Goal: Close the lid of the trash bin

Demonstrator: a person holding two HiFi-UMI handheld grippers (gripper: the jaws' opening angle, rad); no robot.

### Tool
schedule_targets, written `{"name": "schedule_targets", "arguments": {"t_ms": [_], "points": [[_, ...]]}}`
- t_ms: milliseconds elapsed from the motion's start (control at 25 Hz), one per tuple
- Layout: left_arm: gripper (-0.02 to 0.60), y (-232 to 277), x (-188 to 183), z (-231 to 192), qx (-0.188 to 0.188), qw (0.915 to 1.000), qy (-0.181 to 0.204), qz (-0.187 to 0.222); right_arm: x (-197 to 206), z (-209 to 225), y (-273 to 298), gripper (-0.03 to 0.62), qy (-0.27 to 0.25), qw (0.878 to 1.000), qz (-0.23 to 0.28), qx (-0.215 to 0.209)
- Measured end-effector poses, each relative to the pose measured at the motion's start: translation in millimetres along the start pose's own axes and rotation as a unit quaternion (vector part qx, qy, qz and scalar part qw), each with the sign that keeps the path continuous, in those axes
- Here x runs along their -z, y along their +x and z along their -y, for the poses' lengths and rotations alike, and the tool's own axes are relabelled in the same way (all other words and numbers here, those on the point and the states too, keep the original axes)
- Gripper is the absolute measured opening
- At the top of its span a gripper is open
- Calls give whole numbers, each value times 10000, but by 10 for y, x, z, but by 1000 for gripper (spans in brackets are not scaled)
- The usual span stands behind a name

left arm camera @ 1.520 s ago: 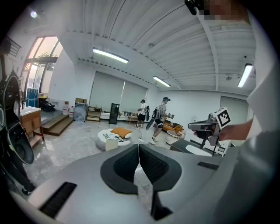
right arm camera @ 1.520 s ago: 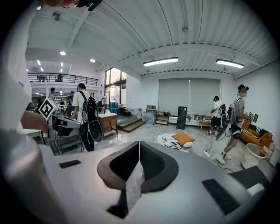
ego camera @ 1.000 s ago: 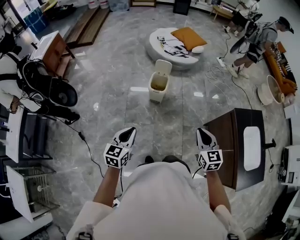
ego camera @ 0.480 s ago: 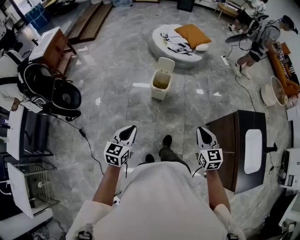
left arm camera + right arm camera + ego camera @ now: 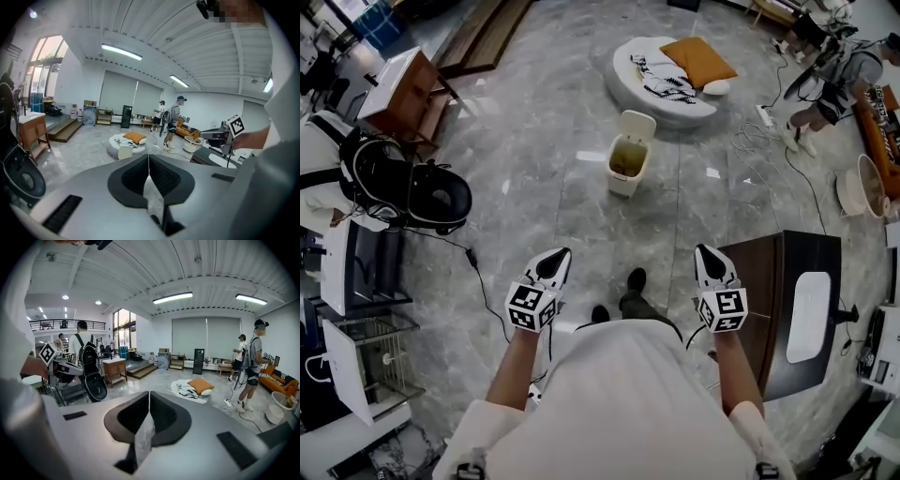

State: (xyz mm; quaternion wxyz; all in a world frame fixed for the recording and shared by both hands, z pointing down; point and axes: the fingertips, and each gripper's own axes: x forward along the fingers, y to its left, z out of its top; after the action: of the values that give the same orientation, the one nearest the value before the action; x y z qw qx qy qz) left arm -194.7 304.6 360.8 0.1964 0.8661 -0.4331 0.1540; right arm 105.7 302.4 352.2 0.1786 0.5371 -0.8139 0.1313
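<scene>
A cream trash bin [image 5: 627,158] stands on the marble floor well ahead of me, its lid [image 5: 637,125] tipped up and back, the inside open to view. In the left gripper view the bin [image 5: 125,152] shows small, just above the jaws. My left gripper [image 5: 557,260] and right gripper [image 5: 706,255] are both held out in front of my body, far short of the bin. Both have their jaws closed together with nothing between them, as the left gripper [image 5: 148,161] and right gripper [image 5: 149,399] views show.
A round white floor cushion [image 5: 661,80] with an orange pillow [image 5: 698,59] lies beyond the bin. A dark wooden table [image 5: 787,300] stands close on my right. A person with a black backpack [image 5: 403,192] is at left, other people [image 5: 839,80] at far right, cables [image 5: 769,141] on the floor.
I have stepped forward: the bin and cushion have slid nearer in the head view, and one foot now shows ahead of me. Both grippers stay shut, in the same pose.
</scene>
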Motion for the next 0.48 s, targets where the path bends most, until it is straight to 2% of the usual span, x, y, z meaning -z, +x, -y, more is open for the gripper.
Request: {"name": "schedule_targets", "arguments": {"t_ms": [480], "points": [[18,793,-369,33,-160,9998,-137,-51,-102,706,557,31,58,9995,-103,-286]]}}
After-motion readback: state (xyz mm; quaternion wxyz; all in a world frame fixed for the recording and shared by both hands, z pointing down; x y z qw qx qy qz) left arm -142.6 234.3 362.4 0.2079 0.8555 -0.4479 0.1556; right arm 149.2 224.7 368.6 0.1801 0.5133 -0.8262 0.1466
